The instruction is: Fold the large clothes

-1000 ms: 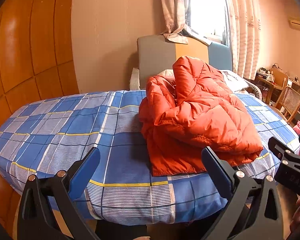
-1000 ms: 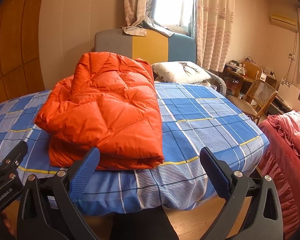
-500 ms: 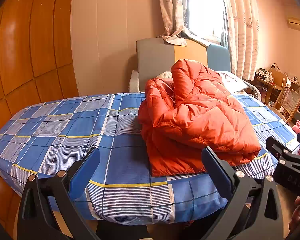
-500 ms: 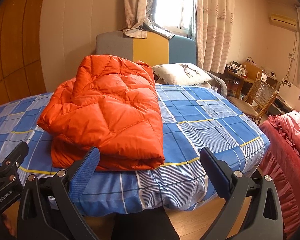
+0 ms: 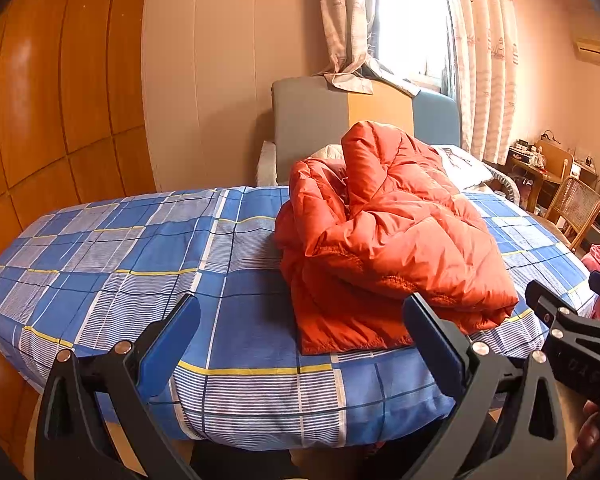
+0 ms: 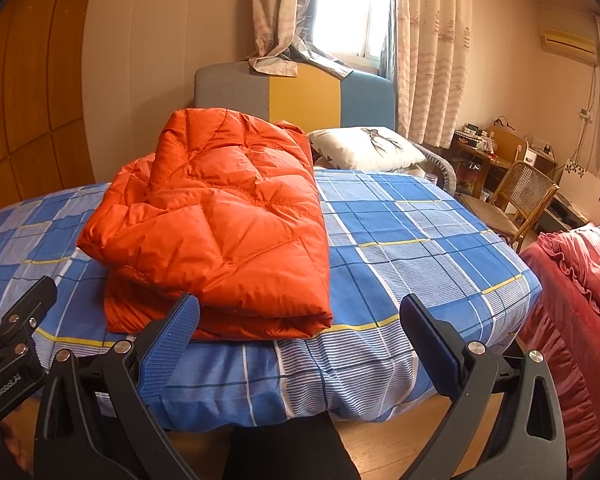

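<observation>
An orange quilted puffer jacket (image 5: 388, 240) lies folded in a thick bundle on the blue plaid bed (image 5: 120, 264); it also shows in the right wrist view (image 6: 220, 224). My left gripper (image 5: 300, 336) is open and empty, held back from the bed's near edge. My right gripper (image 6: 300, 332) is open and empty, also short of the bed edge, with its left finger (image 6: 168, 344) in front of the jacket's near fold. The right gripper shows at the right edge of the left wrist view (image 5: 572, 340).
A headboard (image 6: 292, 96) and a white pillow (image 6: 368, 148) stand at the far end of the bed. A wicker chair (image 6: 516, 200) and a desk stand at the right. A red quilt (image 6: 580, 300) lies at the right. A wood-panelled wall (image 5: 52, 100) is at the left.
Both grippers have drawn back and risen slightly, so the bed and jacket sit a little lower and farther. The jacket has not moved. Both grippers stay open.
</observation>
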`<state>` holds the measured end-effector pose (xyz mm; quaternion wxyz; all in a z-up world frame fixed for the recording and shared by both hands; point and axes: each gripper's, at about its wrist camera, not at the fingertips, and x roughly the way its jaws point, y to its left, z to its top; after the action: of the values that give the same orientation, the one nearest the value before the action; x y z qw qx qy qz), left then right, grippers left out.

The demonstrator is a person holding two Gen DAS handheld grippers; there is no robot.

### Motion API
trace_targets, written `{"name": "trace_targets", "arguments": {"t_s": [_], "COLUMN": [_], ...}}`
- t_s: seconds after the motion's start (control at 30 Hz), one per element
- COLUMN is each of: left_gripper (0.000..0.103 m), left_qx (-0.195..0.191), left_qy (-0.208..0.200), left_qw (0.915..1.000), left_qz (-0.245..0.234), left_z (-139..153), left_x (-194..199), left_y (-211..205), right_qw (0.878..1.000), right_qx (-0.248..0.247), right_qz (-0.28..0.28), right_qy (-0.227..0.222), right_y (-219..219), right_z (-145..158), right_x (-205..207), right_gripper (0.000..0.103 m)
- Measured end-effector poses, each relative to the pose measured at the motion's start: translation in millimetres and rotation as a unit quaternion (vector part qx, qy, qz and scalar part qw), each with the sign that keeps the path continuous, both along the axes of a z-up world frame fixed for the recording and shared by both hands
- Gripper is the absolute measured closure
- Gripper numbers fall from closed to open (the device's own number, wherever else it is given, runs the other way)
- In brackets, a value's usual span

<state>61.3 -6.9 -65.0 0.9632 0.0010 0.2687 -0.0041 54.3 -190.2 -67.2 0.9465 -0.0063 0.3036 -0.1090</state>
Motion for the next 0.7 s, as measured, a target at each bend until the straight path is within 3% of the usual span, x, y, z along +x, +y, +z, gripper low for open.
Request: {"name": "trace_targets", "arguments": {"t_s": [0.7], "left_gripper": [0.002], "left_qx": [-0.013], "left_qy": [0.008], "left_qw": [0.9999], "left_qz": [0.005], "left_z": [-4.2], "left_x": [3.7], "left_y": [6.2], "right_qw": [1.000], "right_qx": [-0.001], "right_qz": [0.008], "right_qy": [0.006], "right_y": [3.1], "right_z": [-2.4], "right_x": [0.1], "right_gripper": [0.003]}}
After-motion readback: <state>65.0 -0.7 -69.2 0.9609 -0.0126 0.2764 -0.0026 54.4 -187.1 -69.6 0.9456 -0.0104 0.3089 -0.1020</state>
